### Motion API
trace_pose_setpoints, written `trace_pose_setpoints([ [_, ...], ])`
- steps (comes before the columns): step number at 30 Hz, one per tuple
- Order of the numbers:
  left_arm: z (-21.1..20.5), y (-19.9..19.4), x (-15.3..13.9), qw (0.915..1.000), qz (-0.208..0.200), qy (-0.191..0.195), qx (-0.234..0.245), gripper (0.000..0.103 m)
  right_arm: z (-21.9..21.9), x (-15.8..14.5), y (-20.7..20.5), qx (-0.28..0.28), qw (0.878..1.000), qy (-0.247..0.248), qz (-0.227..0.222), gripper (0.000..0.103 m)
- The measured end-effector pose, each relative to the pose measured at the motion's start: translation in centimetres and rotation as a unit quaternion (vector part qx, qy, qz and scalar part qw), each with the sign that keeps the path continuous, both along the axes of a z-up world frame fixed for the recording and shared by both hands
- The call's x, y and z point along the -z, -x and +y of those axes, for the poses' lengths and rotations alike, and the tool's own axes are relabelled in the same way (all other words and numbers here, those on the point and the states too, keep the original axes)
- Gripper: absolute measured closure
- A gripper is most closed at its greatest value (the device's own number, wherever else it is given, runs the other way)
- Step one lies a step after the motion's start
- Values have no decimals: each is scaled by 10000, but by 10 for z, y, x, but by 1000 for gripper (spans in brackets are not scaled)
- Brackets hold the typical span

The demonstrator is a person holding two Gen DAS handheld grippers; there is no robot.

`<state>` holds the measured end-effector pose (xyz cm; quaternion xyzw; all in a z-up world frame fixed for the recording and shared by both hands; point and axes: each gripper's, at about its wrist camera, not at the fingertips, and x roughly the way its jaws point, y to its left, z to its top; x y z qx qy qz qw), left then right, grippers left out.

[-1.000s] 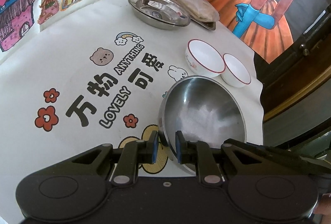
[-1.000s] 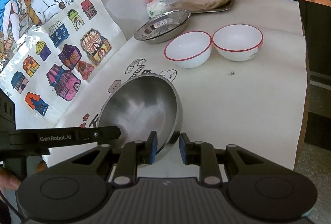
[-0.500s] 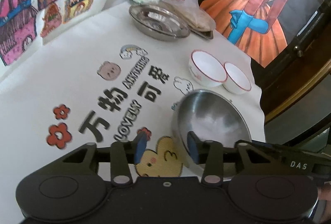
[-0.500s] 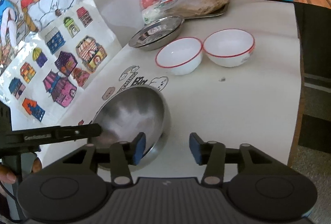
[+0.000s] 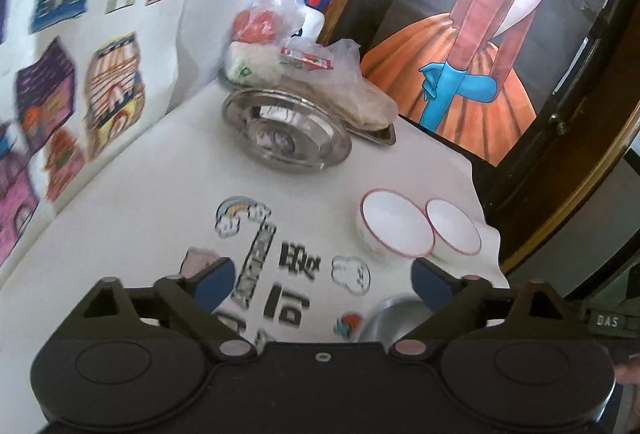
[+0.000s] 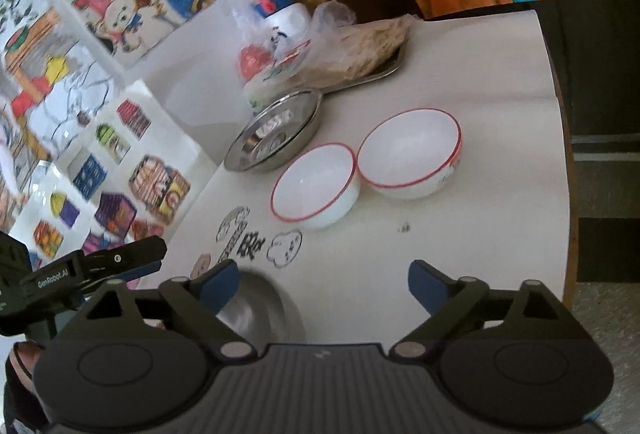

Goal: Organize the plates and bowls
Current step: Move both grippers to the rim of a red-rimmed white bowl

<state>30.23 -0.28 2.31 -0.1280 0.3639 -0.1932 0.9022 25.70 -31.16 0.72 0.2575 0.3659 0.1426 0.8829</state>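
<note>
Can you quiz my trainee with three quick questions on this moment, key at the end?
1. True or false: the left gripper is clamped on the steel bowl.
2. How many white bowls with red rims stand on the table?
3. Which lies nearest the bagged food: A) the steel plate, B) the steel bowl, C) the right gripper?

Key
1. False: both grippers' jaws are opening, with nothing between the pads.
2. Two: the left one and the right one, side by side.
3. A.
</note>
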Motion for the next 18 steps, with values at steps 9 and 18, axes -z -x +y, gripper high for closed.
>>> trace_pose_setpoints([
  [9, -32, -58, 12, 9993, 181, -28, 332, 1, 3, 12, -31, 326, 9984, -456, -11, 0],
  [18, -57, -101, 35, 9973, 505, -103, 515, 1, -3, 33, -51, 909, 9918, -822, 350, 0],
])
